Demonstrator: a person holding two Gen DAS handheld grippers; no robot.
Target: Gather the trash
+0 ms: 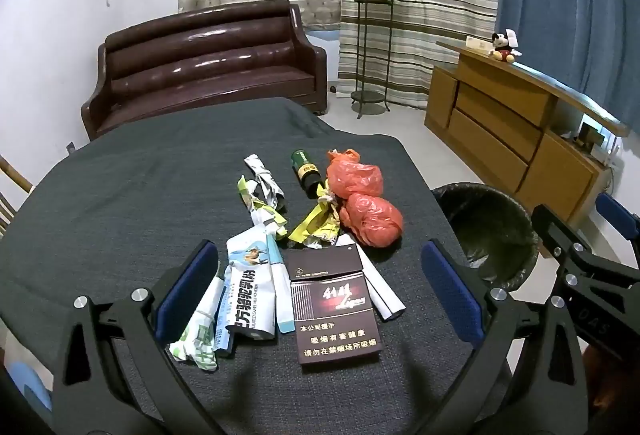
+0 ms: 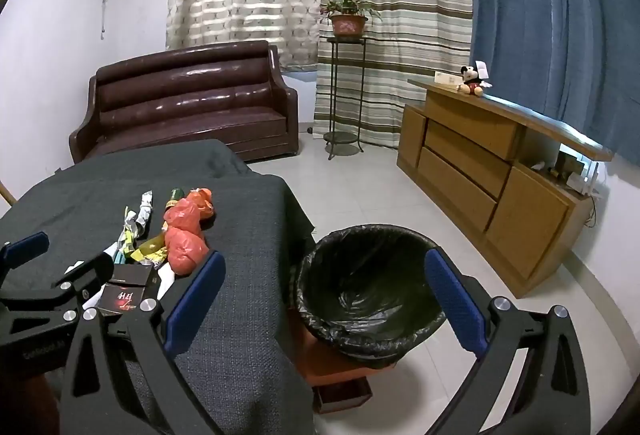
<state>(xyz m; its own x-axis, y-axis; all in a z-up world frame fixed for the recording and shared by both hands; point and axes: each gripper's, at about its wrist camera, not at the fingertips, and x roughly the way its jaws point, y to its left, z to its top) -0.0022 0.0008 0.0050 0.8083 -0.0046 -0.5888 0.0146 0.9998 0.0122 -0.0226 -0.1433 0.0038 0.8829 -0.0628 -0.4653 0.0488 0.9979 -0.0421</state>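
Note:
Trash lies on the dark grey table cloth (image 1: 120, 203): a dark cigarette box (image 1: 334, 309), a white milk-powder pouch (image 1: 250, 291), crumpled wrappers (image 1: 264, 191), a yellow wrapper (image 1: 316, 225), a green bottle (image 1: 306, 171) and two orange plastic bags (image 1: 366, 203). My left gripper (image 1: 320, 287) is open and empty, its fingers either side of the pouch and box. My right gripper (image 2: 326, 299) is open and empty above the black-lined trash bin (image 2: 368, 295), which stands on the floor right of the table. The bin (image 1: 492, 231) also shows in the left wrist view.
A brown leather sofa (image 2: 188, 103) stands behind the table. A plant stand (image 2: 346, 95) with a potted plant is by the curtains. A wooden cabinet (image 2: 488, 171) with a plush toy (image 2: 474, 81) lines the right wall. A low reddish stool (image 2: 340, 375) sits under the bin.

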